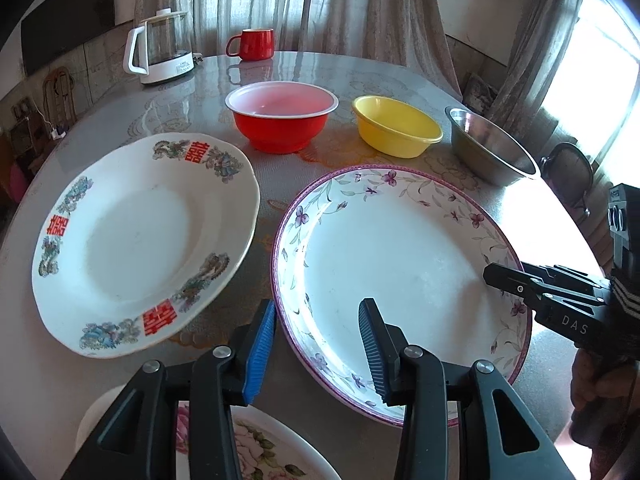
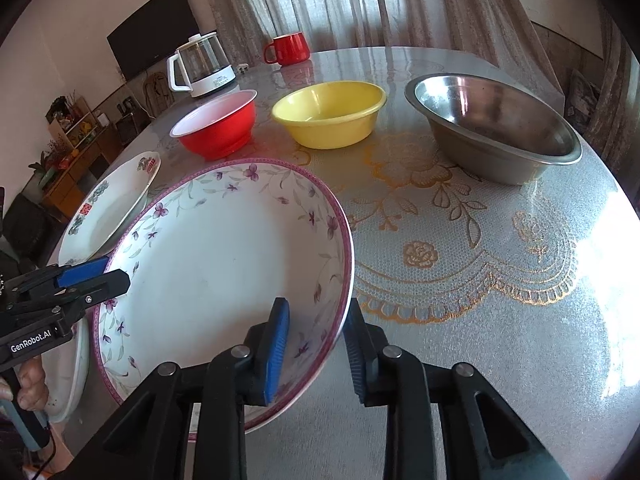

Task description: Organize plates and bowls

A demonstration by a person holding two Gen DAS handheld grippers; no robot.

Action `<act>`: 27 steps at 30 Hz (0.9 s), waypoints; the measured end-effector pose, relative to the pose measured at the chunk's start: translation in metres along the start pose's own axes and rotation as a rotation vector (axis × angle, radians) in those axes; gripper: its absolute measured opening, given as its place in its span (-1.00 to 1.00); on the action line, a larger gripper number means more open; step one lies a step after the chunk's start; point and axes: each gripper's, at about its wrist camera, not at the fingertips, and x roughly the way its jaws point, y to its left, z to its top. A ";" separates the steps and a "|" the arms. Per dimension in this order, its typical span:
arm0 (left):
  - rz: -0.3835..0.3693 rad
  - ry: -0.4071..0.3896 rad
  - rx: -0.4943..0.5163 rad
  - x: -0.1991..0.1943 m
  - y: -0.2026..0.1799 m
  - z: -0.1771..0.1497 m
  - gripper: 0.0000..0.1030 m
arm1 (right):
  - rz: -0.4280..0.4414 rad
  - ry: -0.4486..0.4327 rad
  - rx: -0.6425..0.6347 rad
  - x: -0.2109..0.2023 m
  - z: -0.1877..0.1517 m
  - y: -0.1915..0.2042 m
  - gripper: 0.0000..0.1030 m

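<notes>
Both tongs gape wide, straddling opposite rims of the purple-flowered plate (image 1: 400, 264): left tongs (image 1: 318, 344), right tongs (image 2: 316, 354). Beside it lies the red-character plate (image 1: 136, 240); three bowls stand beyond.

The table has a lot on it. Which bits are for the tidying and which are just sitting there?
For the job: purple-flowered plate, red-lettered plate, rose plate, red bowl, yellow bowl, steel bowl.

Just there: kettle, red mug.
</notes>
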 end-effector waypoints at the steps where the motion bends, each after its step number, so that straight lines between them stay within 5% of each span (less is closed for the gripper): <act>1: -0.010 0.001 0.008 -0.001 -0.001 -0.001 -0.18 | 0.007 0.001 0.011 -0.001 -0.001 -0.002 -0.47; 14: -0.070 0.023 0.027 -0.021 -0.018 -0.029 -0.18 | 0.072 0.019 0.078 -0.029 -0.032 -0.018 -0.47; 27: -0.068 -0.013 0.021 -0.035 -0.023 -0.046 -0.17 | -0.014 0.020 0.030 -0.037 -0.044 -0.007 -0.47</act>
